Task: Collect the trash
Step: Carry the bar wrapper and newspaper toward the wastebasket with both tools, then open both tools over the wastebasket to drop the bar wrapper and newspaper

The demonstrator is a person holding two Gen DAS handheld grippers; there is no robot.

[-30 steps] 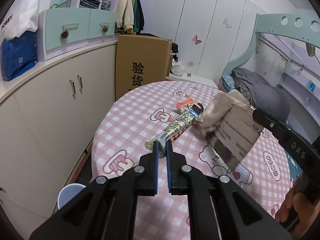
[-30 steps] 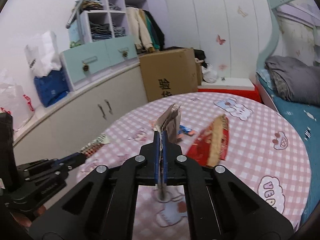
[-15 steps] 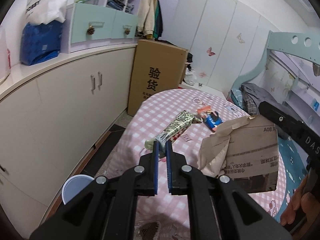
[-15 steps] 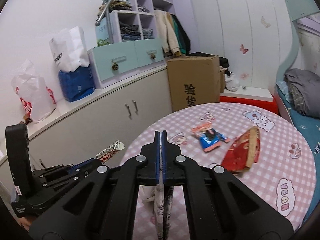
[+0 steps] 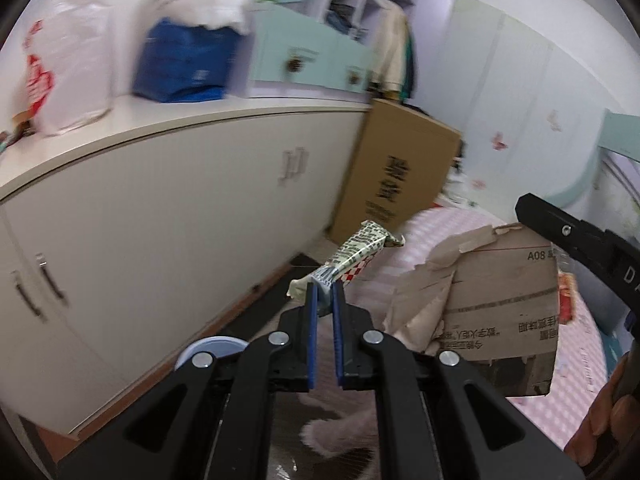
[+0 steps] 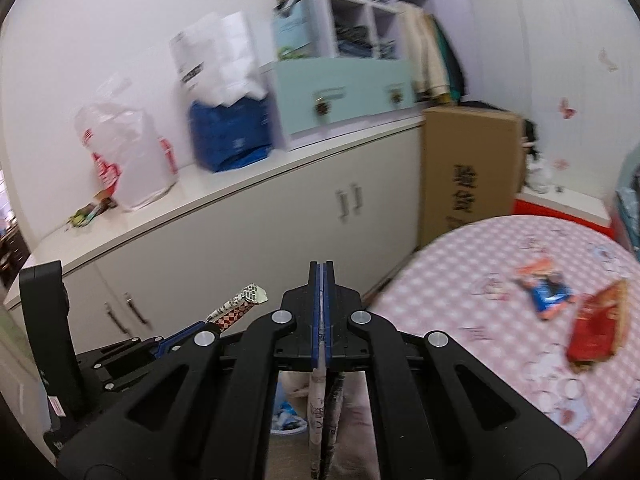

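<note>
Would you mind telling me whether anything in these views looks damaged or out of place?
Yes. The cardboard piece clamped in the right gripper is torn and ragged along its left edge. Two wrappers, a blue one and a red one, lie loose on the pink checked tablecloth. The left gripper holds a long wrapper.

Left gripper (image 5: 324,292), blue-padded jaws clamped on the crimped end of a long snack wrapper (image 5: 352,254), green-and-white print with a red-checked patch, which slants up and away to the right. Right gripper (image 5: 576,240), black, entering from the right edge and gripping a torn piece of brown cardboard (image 5: 504,300) with printed lettering, hanging over the near-left edge of the pink checked tabletop (image 5: 576,396). Pale blue bin (image 5: 212,350) on the floor, beside the white cabinets (image 5: 160,208). Tall cardboard box (image 5: 400,172) standing beyond the tabletop's far-left edge. Background blurred.
</note>
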